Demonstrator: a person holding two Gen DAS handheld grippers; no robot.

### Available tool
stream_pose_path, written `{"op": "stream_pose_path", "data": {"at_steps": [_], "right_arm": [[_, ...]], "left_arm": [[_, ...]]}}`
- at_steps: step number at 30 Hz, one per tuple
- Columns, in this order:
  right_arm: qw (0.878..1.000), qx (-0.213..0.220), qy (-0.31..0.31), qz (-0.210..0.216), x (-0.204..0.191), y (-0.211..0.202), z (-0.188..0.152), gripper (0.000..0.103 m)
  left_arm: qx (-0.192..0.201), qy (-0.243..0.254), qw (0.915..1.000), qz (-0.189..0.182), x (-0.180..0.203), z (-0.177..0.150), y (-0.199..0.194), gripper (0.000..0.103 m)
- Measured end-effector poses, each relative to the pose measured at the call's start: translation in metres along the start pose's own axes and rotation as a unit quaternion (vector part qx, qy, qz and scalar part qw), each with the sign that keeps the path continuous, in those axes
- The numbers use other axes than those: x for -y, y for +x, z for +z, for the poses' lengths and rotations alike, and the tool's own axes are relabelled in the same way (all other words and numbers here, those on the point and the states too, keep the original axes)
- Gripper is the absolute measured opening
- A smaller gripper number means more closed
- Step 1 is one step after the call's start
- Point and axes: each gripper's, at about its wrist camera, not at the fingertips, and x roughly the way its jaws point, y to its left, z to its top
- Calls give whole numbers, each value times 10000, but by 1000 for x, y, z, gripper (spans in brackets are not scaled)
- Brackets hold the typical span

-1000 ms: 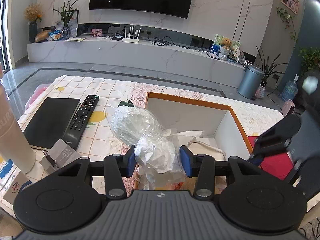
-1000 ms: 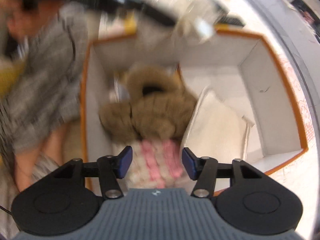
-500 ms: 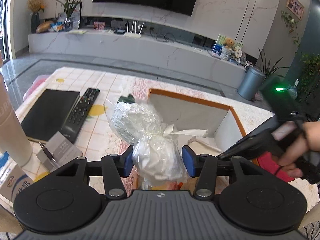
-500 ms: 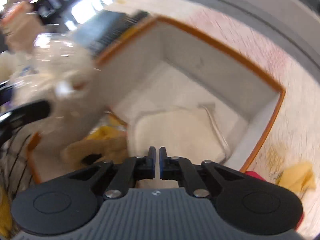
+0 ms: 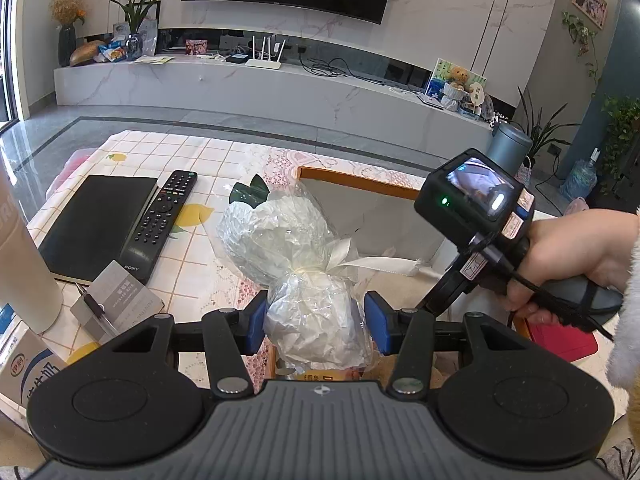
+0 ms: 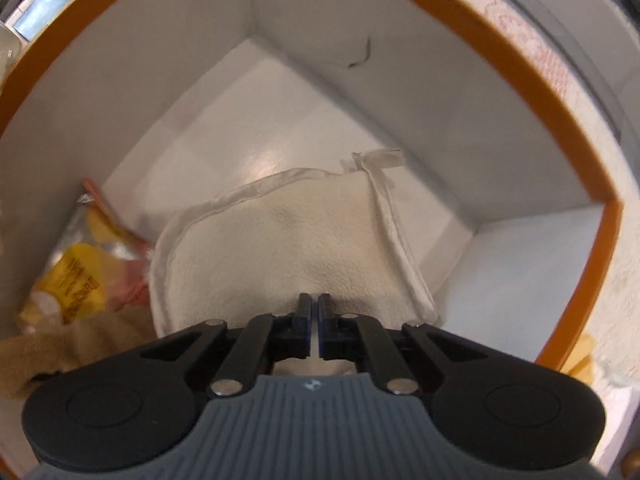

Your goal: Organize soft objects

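A living-room table mid-tidy. At the far left lie a black notebook (image 5: pixel 96 224) and a TV remote (image 5: pixel 162 218) on the checked tablecloth (image 5: pixel 200 276) — hard items, left outside the sorting. Toward the centre, the left gripper (image 5: pixel 316 322) holds a cellophane-wrapped bundle (image 5: pixel 308 280) tied with a cream ribbon (image 5: pixel 360 262), its blue pads pressing the crinkled wrap on either side; the bundle is held at the near rim of the orange-edged box (image 5: pixel 356 184), probably awaiting a free spot inside. To the right, a hand (image 5: pixel 576 256) drives the right gripper (image 6: pixel 315 328) nose-down into that box, jaws closed with nothing visibly between them; the tips sit at or just over a cream fleece cushion (image 6: pixel 288 248) lying on the box floor, whether touching cannot be told — likely to tamp or nudge it flat and make room. Left of the cushion, a yellow snack packet (image 6: pixel 76 280) and a tan plush (image 6: pixel 60 348) are already packed against the wall.
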Motion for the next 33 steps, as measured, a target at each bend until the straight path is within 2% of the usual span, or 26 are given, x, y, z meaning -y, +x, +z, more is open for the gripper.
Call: {"op": "stream_pose_path", "data": {"at_steps": [4,7,9,10,13,14,15,17,20,23,26,28,30,31,33], "right_arm": [[9958,53,-661,-630,-10,0,3,0],[9817,84,-1364,-1329,-23,6,-5,0],[9729,120,-1716,-1547,-33,7,-13,0],[9733,144,-1698,-1540,-35,4,-16,1],[9865,479,-1136,-1074,-31,-19,-21,8],[9890,631,-976,-917,-29,-29,-24,16],[9895,798,-840,-869,-29,-42,-29,31],[9863,1260,-585,-888,-28,-69,-41,37],[9757,2061,140,-733,-18,-103,-67,40],[9545,2744,836,-810,-16,-126,-97,45],[9328,3288,1293,-711,-29,-131,-121,46],[9204,3525,1497,-789,-38,-128,-129,46],[9181,3588,1485,-790,-42,-126,-138,46],[9180,3603,1463,-773,-41,-122,-138,46],[9181,3627,1423,-726,-35,-116,-139,46]], "left_arm": [[15,83,10000,46,1,0,0,58],[17,139,9999,90,3,-1,0,58],[20,158,9998,106,5,-2,0,57],[22,168,9998,111,5,-2,0,57],[37,208,9997,117,6,-3,0,57],[46,217,9997,121,6,-3,-1,57],[55,224,9997,126,6,-4,-1,57],[85,246,9995,150,8,-5,-1,57],[186,276,9993,196,12,-6,-3,55],[501,319,9980,221,18,2,-8,55],[684,587,9959,-7,29,18,-6,54],[571,609,9962,-266,34,28,0,54],[416,678,9953,-554,38,35,8,54],[356,698,9951,-605,40,38,14,54],[241,744,9960,-424,46,41,28,54]]}}
